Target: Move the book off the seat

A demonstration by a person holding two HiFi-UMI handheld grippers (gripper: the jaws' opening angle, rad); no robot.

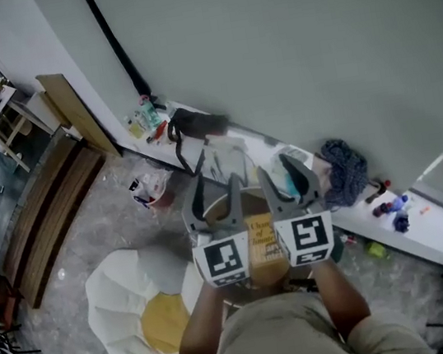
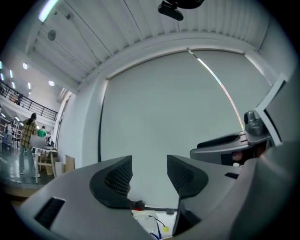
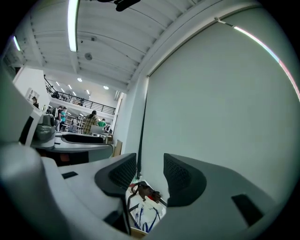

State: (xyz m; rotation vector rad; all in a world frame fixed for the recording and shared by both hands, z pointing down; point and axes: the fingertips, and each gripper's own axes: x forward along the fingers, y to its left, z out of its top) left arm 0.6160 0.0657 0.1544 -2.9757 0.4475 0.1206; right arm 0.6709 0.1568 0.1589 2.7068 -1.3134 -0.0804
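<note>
A yellow-covered book point(image 1: 263, 244) lies flat just in front of the person, between the two marker cubes; what it rests on is mostly hidden. My left gripper point(image 1: 215, 191) is raised above the book's left side and points at the grey wall. Its jaws are open and empty, which the left gripper view confirms point(image 2: 149, 161). My right gripper point(image 1: 287, 171) is held beside it over the book's right side, also open with nothing between its pads point(image 3: 150, 160). Neither gripper touches the book.
A white petal-shaped chair point(image 1: 111, 294) with a yellow cushion point(image 1: 165, 322) stands at the lower left. A low white ledge point(image 1: 431, 235) along the wall carries a black bag point(image 1: 196, 124), a blue-grey cloth point(image 1: 344, 169) and small items. Wooden boards point(image 1: 48, 212) lie left.
</note>
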